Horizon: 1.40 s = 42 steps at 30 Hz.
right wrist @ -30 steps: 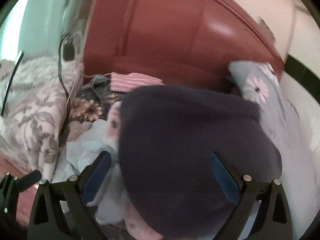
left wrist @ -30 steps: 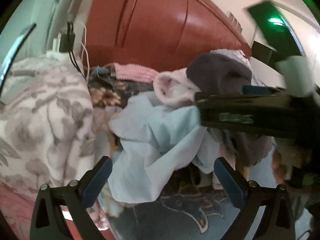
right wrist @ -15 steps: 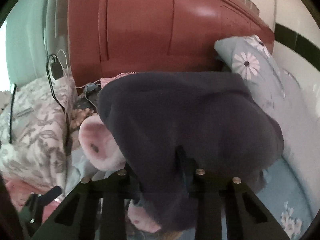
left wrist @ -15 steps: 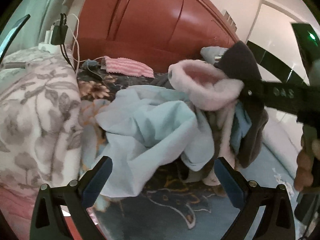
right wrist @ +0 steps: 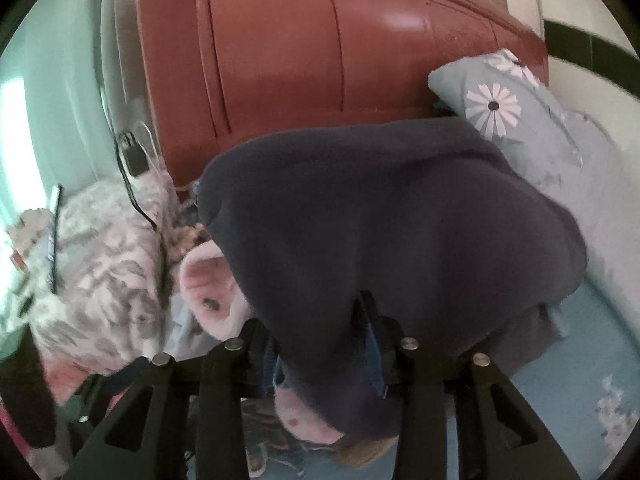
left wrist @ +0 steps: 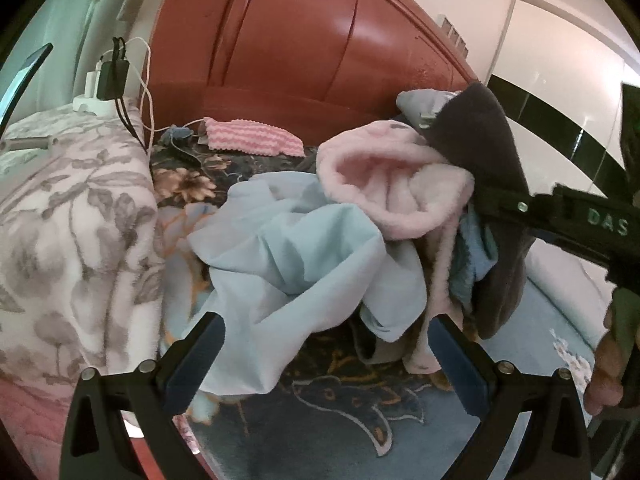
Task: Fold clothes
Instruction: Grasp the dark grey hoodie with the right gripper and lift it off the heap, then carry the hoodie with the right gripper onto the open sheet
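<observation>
A pile of clothes lies on the bed: a light blue garment (left wrist: 304, 264), a pink fleece garment (left wrist: 384, 184) and a dark grey fleece garment (left wrist: 488, 168). My right gripper (right wrist: 320, 356) is shut on the dark grey garment (right wrist: 400, 232) and holds it lifted, with the pink fleece (right wrist: 208, 292) hanging along with it. In the left wrist view the right gripper (left wrist: 496, 204) comes in from the right. My left gripper (left wrist: 326, 356) is open and empty, just in front of the blue garment's lower edge.
A red-brown headboard (left wrist: 304, 40) stands behind. A grey floral blanket (left wrist: 68, 220) lies at the left with chargers and cables (left wrist: 112, 76) on it. A pink striped cloth (left wrist: 252, 142) lies by the headboard. A floral pillow (right wrist: 504, 112) sits at the right.
My right gripper closed on the dark grey garment and lifted it up and to the right, pulling the pink fleece along. My left gripper stayed open and drew back slightly.
</observation>
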Each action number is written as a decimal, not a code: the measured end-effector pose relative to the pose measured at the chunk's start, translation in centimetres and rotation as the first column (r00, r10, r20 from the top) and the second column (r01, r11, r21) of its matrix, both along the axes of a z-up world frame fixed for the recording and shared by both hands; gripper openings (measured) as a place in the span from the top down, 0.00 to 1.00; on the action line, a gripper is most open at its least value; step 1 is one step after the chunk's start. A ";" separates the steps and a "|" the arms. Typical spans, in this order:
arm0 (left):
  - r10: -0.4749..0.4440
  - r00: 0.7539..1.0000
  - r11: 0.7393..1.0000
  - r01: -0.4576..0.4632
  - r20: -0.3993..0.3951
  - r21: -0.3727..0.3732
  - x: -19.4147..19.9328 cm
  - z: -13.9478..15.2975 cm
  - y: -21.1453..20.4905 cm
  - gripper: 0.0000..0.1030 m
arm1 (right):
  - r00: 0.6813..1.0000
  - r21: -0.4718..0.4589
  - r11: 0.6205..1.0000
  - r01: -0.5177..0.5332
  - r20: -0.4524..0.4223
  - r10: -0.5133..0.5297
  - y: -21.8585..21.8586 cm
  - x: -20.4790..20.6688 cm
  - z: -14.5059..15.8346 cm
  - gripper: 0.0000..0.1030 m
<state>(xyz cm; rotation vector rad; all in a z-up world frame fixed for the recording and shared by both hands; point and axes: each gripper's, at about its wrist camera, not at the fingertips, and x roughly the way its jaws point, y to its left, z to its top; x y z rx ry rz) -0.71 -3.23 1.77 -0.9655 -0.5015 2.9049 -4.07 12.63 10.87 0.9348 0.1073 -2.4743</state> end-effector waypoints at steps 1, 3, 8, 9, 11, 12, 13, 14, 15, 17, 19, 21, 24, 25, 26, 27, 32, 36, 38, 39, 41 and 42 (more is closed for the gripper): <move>0.000 1.000 1.000 0.000 0.000 -0.003 0.0 0.0 0.1 0.00 | 1.000 -0.016 1.000 0.006 0.001 -0.006 0.5 0.2 0.0 0.63; -0.005 1.000 1.000 0.005 0.002 -0.010 0.0 0.0 0.4 0.00 | 1.000 -0.023 0.999 0.031 0.002 -0.031 1.1 0.1 -0.2 0.63; -0.023 1.000 0.999 0.023 0.002 -0.044 0.1 0.2 1.4 0.00 | 0.996 -0.002 0.996 0.091 -0.013 -0.091 1.0 -0.8 -0.2 0.63; -0.025 1.000 0.998 0.025 0.002 -0.055 0.1 0.3 1.6 0.00 | 0.995 0.000 0.995 0.097 -0.019 -0.097 0.7 -1.0 -0.2 0.70; -0.022 1.000 0.998 0.022 0.002 -0.066 0.1 0.4 1.7 0.00 | 0.993 -0.021 0.993 0.118 -0.024 -0.119 1.2 -1.2 0.4 0.83; -0.024 1.000 0.998 0.024 0.005 -0.063 0.1 0.4 1.7 0.00 | 0.989 -0.035 0.989 0.142 -0.032 -0.143 2.0 -1.1 1.0 0.83; -0.026 1.000 0.998 0.027 0.010 -0.052 0.1 0.3 1.6 0.00 | 0.985 -0.050 0.985 0.165 -0.039 -0.167 2.7 -1.1 1.6 0.84; -0.029 0.999 0.999 0.029 0.014 -0.040 0.1 0.3 1.6 0.00 | 0.980 -0.064 0.980 0.189 -0.045 -0.192 3.7 -1.1 2.2 0.84; -0.032 0.999 0.999 0.032 0.018 -0.028 0.1 0.3 1.5 0.00 | 0.974 -0.075 0.974 0.216 -0.051 -0.220 4.9 -1.1 2.9 0.86; -0.038 0.999 0.999 0.038 0.024 -0.009 0.1 0.3 1.5 0.00 | 0.964 -0.157 0.955 0.252 -0.053 -0.262 8.5 -1.1 4.6 0.90; -0.041 0.999 0.999 0.041 0.024 -0.004 0.2 0.3 1.7 0.00 | 0.953 -0.260 0.928 0.265 -0.075 -0.293 12.4 -0.5 6.8 0.90; -0.041 0.999 0.999 0.041 0.020 -0.009 0.2 0.5 2.0 0.00 | 0.929 -0.313 0.899 0.306 -0.111 -0.354 15.9 0.5 9.2 0.90; -0.042 0.999 0.999 0.042 0.009 -0.008 0.3 0.7 2.2 0.00 | 0.901 -0.369 0.859 0.354 -0.112 -0.419 19.7 1.8 11.7 0.91; -0.042 0.999 0.999 0.042 0.005 -0.006 0.4 0.8 2.2 0.00 | 0.894 -0.384 0.848 0.366 -0.109 -0.435 20.8 2.2 12.2 0.91; -0.042 0.999 0.999 0.042 0.002 -0.005 0.5 0.9 2.3 0.00 | 0.889 -0.405 0.837 0.369 -0.108 -0.444 21.8 2.7 12.5 0.91; -0.041 0.999 0.999 0.041 -0.002 -0.005 0.6 1.0 2.2 0.00 | 0.885 -0.428 0.825 0.369 -0.109 -0.452 22.8 3.3 12.8 0.91; -0.040 0.998 0.999 0.039 -0.039 -0.010 1.1 1.6 2.1 0.00 | 0.856 -0.508 0.763 0.401 -0.089 -0.509 28.3 6.3 13.7 0.91; -0.044 0.996 0.999 0.044 -0.075 -0.003 1.6 2.2 2.3 0.00 | 0.820 -0.533 0.713 0.455 -0.063 -0.569 33.4 10.4 13.7 0.92; -0.049 0.995 0.999 0.049 -0.086 -0.005 1.8 2.5 2.5 0.00 | 0.804 -0.555 0.685 0.471 -0.050 -0.593 35.8 12.7 13.3 0.92; -0.052 0.995 0.999 0.051 -0.089 -0.010 1.9 2.5 2.7 0.00 | 0.794 -0.572 0.666 0.479 -0.041 -0.607 36.9 14.2 13.0 0.92; -0.051 0.995 0.999 0.050 -0.089 -0.022 2.0 2.6 3.0 0.00 | 0.775 -0.597 0.634 0.491 -0.034 -0.632 39.1 17.3 12.5 0.92; -0.054 0.995 0.998 0.052 -0.089 -0.024 2.1 2.7 3.2 0.00 | 0.765 -0.604 0.623 0.497 -0.035 -0.644 40.0 18.9 12.4 0.92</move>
